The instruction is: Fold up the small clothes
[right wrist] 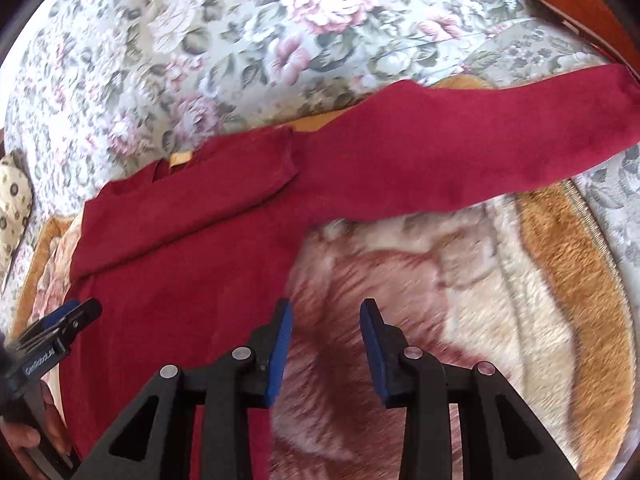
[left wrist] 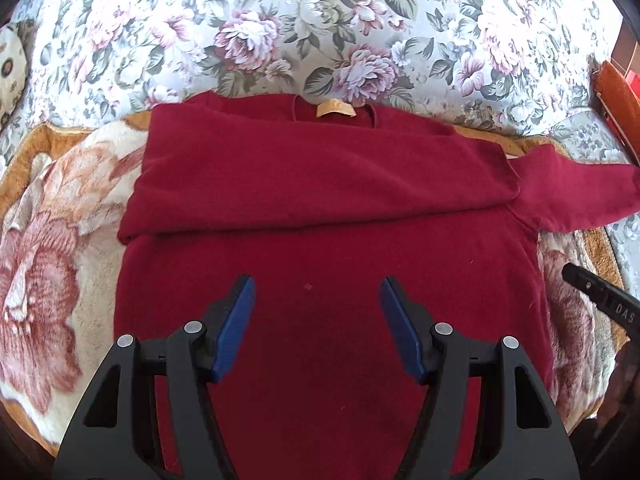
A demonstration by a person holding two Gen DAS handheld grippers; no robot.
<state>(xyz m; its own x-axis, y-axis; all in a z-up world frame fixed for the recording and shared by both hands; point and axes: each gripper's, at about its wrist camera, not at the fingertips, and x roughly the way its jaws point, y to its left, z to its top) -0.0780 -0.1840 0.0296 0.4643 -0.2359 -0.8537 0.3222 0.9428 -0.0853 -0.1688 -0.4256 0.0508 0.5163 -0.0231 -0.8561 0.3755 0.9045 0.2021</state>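
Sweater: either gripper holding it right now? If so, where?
Nothing is held. The left gripper is above the sweater body with its jaws open and empty; the right gripper is open over the blanket, beside the sweater's edge.

The left wrist view looks forward and down from close above the lower body of the red sweater, facing its collar and the floral bedspread beyond, with the right gripper at its right edge. The right wrist view sits just as near but over the plush blanket off the sweater's right side, angled toward the outstretched sleeve. Both share the sweater, collar label, blanket and bedspread; the left gripper shows at its left edge.
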